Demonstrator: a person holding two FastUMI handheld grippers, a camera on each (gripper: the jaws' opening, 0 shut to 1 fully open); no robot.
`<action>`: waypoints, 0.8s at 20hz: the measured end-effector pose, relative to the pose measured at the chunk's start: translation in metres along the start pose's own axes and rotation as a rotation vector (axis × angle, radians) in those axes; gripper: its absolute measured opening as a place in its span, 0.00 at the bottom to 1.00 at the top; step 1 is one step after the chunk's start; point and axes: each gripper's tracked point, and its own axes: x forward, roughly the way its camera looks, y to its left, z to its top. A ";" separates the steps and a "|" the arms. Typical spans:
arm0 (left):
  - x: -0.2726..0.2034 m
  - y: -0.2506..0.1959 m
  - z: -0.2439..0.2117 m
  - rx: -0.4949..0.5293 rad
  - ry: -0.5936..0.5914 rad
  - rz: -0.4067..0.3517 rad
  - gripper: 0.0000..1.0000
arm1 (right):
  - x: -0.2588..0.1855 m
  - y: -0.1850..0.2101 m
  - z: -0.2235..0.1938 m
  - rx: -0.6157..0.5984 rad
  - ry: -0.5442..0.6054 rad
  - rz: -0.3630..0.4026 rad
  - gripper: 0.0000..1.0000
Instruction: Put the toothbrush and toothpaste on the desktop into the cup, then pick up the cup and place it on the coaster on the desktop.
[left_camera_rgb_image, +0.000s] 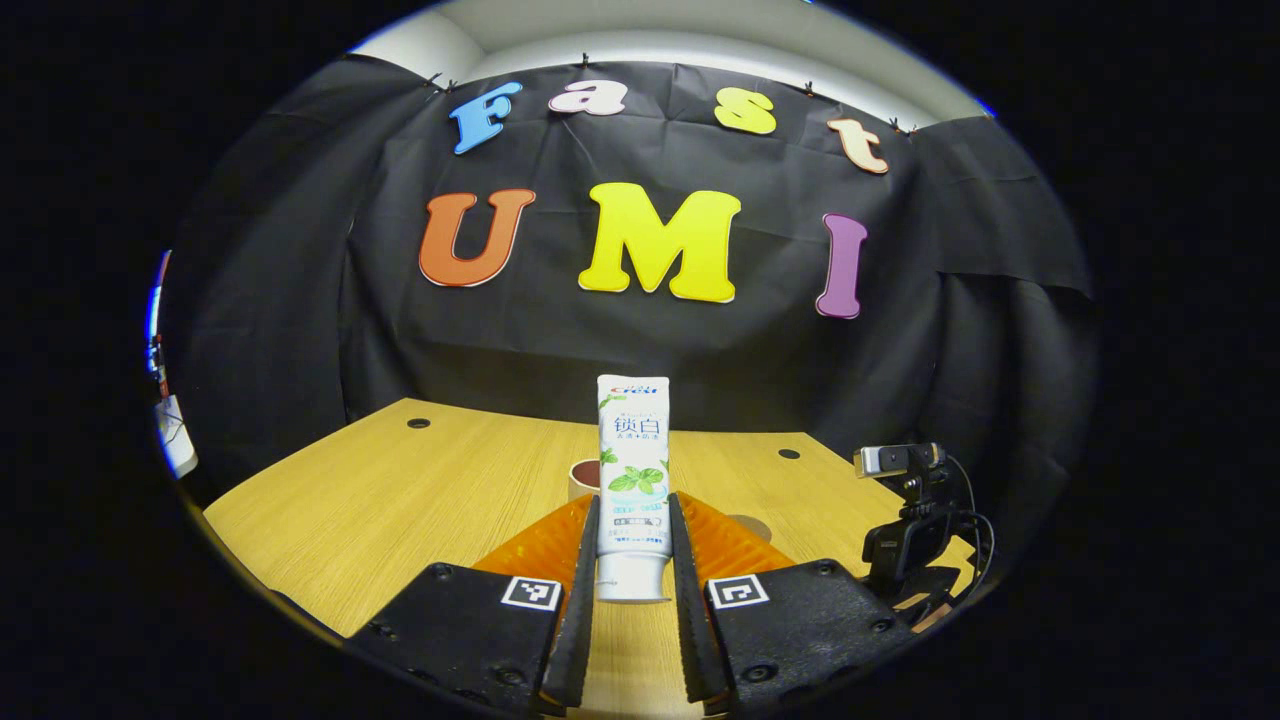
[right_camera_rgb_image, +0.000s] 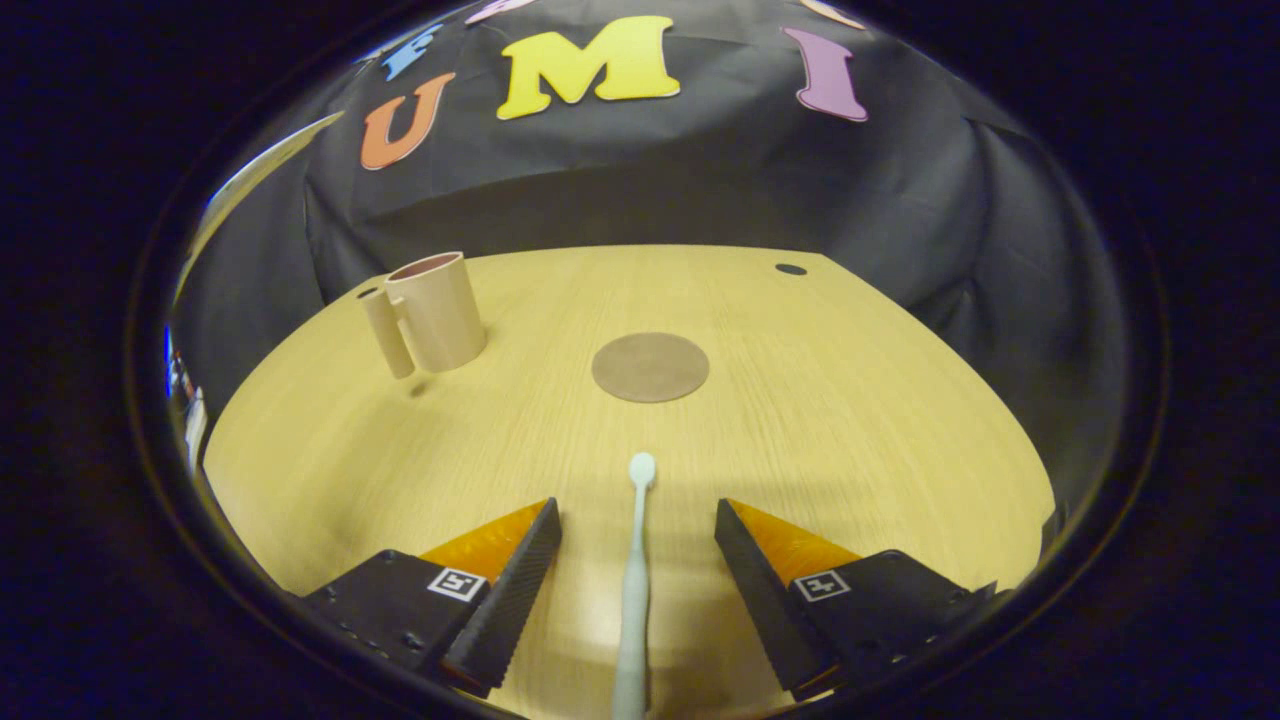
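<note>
My left fingers (left_camera_rgb_image: 632, 590) pinched the light, squashy toothpaste (left_camera_rgb_image: 633, 470) low near its cap; right fingers (right_camera_rgb_image: 637, 540) spread wide around the thin, stiff toothbrush (right_camera_rgb_image: 636, 560).

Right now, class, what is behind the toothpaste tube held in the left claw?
Behind the toothpaste tube, part of the cup peeks out on the desktop. The tube covers the rest of it.

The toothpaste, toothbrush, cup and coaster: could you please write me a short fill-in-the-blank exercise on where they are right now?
1. The left hand-held gripper is shut on the ____.
2. The toothbrush lies flat on the table between the fingers of the open ____ hand-held gripper.
3. The round coaster has ____ on it.
4. The cup stands ____ on the table.

Missing words: toothpaste; right; nothing; upright
</note>
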 end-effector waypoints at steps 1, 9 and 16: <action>0.002 0.003 -0.002 -0.003 0.009 0.004 0.39 | 0.000 0.001 0.001 -0.002 -0.003 0.011 0.92; 0.012 0.021 -0.002 -0.063 0.043 0.025 0.39 | 0.006 0.002 0.003 -0.021 -0.003 0.024 0.04; 0.017 0.026 -0.001 -0.047 0.044 0.032 0.43 | 0.004 0.001 0.009 0.021 -0.052 0.046 0.00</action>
